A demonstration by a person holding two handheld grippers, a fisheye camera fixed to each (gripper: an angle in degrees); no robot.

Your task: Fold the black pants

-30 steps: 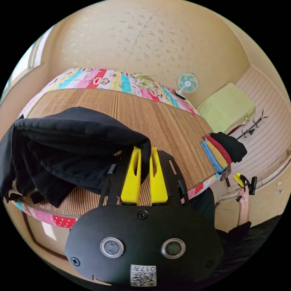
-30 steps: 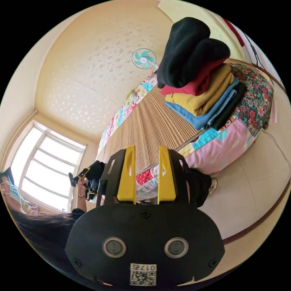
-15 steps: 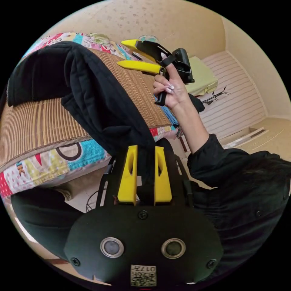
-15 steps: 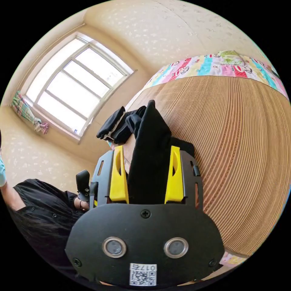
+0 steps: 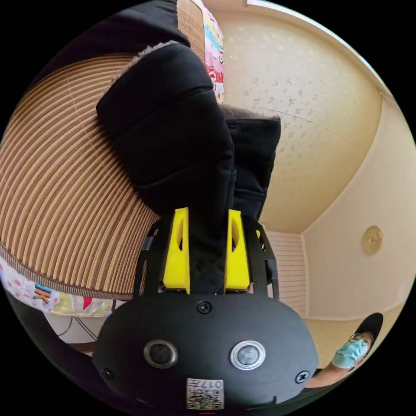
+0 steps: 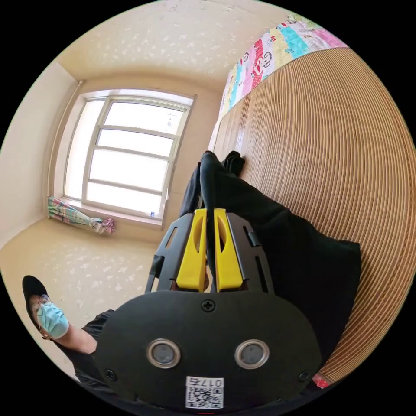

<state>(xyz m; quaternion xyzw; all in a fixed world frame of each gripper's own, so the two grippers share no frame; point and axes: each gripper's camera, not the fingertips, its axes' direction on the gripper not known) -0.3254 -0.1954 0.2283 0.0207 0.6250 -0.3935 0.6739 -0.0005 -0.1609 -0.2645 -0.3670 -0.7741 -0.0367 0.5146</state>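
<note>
Your bamboo mat [image 5: 65, 173] spreads over the bed, its patchwork sheet [image 6: 268, 47] edging the far side, and the black pants [image 5: 173, 130] lie across it. In the left gripper view their long axis runs from the jaws away toward the mat's far edge, a padded fold on top and a second layer hanging off beside the wall. In the right gripper view the pants [image 6: 277, 242] stretch from your jaws out toward the window [image 6: 130, 151], a thin raised edge leading off

Your left gripper [image 5: 207, 225] is clenched on a thick bundle of the black pants, both yellow jaws pressing on it. Your right gripper [image 6: 209, 223] is nearly closed, pinching a thin fold of the same pants between both jaws

Half a second ago your right jaws stood wide around a bulkier wad of cloth; they have now narrowed onto a slim edge. The right gripper and hand that crossed the left gripper view then are gone from it
</note>
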